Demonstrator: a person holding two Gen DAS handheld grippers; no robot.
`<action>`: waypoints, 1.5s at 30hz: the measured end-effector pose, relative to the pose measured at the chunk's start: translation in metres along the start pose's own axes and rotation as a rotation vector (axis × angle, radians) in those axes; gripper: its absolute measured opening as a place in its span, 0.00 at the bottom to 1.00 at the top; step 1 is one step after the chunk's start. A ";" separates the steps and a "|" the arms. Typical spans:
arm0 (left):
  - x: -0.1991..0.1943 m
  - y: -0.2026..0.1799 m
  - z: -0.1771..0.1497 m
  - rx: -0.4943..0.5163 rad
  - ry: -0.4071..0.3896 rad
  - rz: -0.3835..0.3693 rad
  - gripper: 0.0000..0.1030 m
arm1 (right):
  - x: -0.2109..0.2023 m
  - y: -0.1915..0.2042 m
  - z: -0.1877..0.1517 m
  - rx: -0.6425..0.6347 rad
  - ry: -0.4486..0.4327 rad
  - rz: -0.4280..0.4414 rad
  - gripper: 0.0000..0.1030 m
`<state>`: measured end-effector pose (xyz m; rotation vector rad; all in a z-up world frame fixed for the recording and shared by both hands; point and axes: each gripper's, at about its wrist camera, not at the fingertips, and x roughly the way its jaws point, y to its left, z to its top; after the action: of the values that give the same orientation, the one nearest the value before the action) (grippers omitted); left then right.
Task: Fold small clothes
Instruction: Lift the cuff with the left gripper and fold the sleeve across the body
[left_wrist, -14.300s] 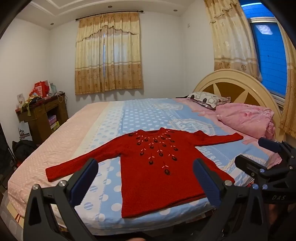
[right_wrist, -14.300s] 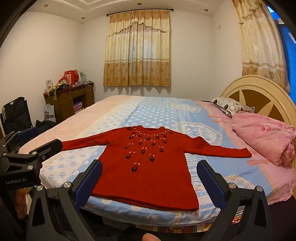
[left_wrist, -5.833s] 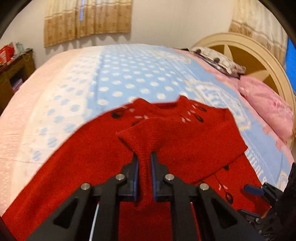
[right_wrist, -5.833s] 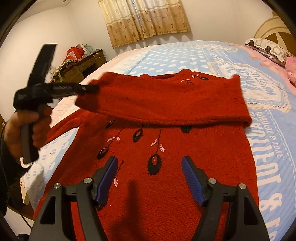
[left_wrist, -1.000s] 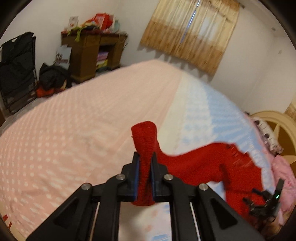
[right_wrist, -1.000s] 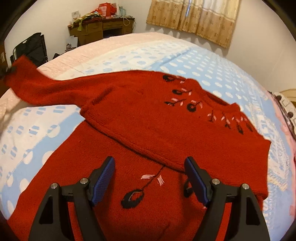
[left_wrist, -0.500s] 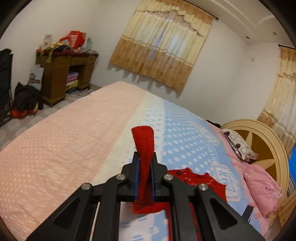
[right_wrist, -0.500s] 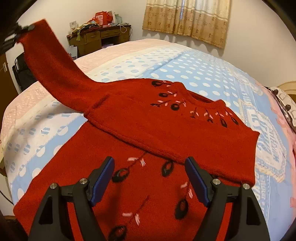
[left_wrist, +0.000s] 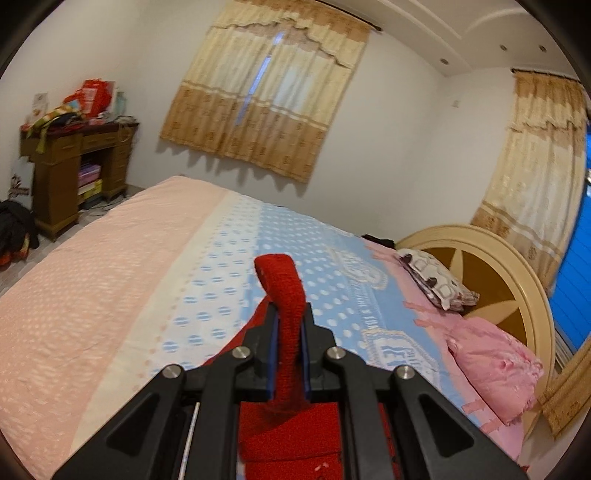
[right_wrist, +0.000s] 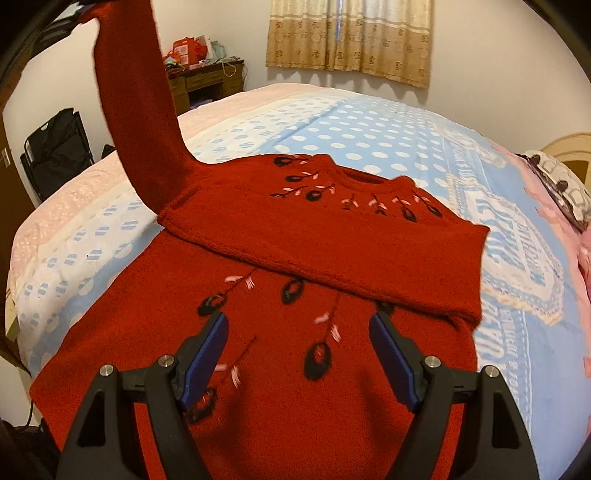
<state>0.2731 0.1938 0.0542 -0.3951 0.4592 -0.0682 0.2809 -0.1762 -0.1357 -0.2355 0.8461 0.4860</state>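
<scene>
The upper end of the raised sleeve (right_wrist: 136, 110) runs out of the right wrist view at the top left, so the grip on it cannot be seen there; the left wrist view shows it. There the left gripper (left_wrist: 289, 334) is clamped on the cuff (left_wrist: 282, 291), whose tip curls up above the black fingers (left_wrist: 321, 339). Below those fingers the rest of the garment is mostly hidden by the gripper's frame; only red patches show.

At the far left of the right wrist view a black bag (right_wrist: 59, 147) stands by the wall, partly cut by the lens edge. Behind it a brown desk (right_wrist: 207, 83) carries a cluttered pile with a red bag (right_wrist: 186, 48) on top; the smaller things there are too blurred to name. Yellow curtains (right_wrist: 351, 37) hang on the back wall.

The red sweater (right_wrist: 295, 350) lies front up on the bed (right_wrist: 369, 125), on the blue dotted part of the sheet, with its hem toward the camera. Its other sleeve is folded across the chest as a band, covering part of the embroidered leaf pattern (right_wrist: 317, 360). The right gripper (right_wrist: 297, 354) hovers above the lower body of the sweater with its blue pads (right_wrist: 205, 356) spread wide and nothing between them.

To the right, a patterned pillow (right_wrist: 561, 184) and a pink quilt (left_wrist: 495, 369) lie against the curved headboard (left_wrist: 491, 266), the quilt barely showing in the right wrist view.
</scene>
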 end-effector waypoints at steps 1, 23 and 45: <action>0.003 -0.006 -0.001 0.006 0.003 -0.012 0.10 | -0.003 -0.002 -0.003 0.005 -0.003 -0.001 0.77; 0.121 -0.148 -0.082 0.181 0.251 -0.149 0.10 | -0.022 -0.048 -0.050 0.156 -0.005 0.012 0.78; 0.138 -0.192 -0.159 0.487 0.298 -0.149 0.64 | -0.004 -0.064 -0.067 0.262 0.069 0.058 0.80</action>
<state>0.3310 -0.0607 -0.0604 0.0637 0.6858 -0.3797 0.2663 -0.2587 -0.1758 0.0137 0.9759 0.4172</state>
